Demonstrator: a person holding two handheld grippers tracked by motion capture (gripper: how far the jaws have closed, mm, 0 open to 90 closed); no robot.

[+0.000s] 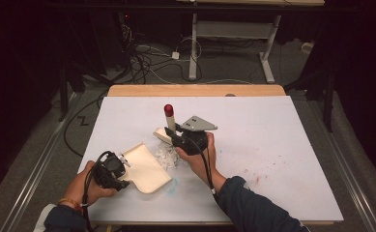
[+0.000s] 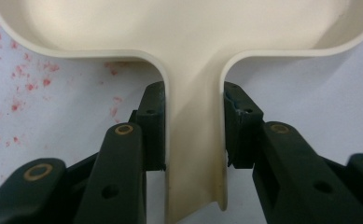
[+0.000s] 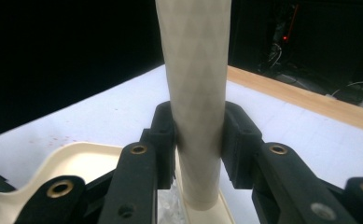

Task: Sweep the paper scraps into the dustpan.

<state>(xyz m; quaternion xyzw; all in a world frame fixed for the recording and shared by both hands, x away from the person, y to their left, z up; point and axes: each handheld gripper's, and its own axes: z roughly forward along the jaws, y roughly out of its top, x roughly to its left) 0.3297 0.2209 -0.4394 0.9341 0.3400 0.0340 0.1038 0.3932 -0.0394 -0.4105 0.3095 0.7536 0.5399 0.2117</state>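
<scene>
Left gripper (image 2: 194, 135) clamped on dustpan (image 1: 147, 169) handle, pan flat on table (image 1: 282, 145). Right gripper (image 3: 198, 140) clamped on brush (image 1: 169, 118) handle, upright just behind white scraps (image 1: 166, 155). Sweep prob. barely begun: scraps not yet in pan.

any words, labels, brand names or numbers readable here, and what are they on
None can be read.
The cream dustpan, clamped by its handle in the left gripper, is plain.
The cream brush handle in the right gripper, with its red tip, bears no lettering.
The white table top carries red and blue smudges, not writing.
A dark zigzag mark on the floor reads as no clear letter.
</scene>
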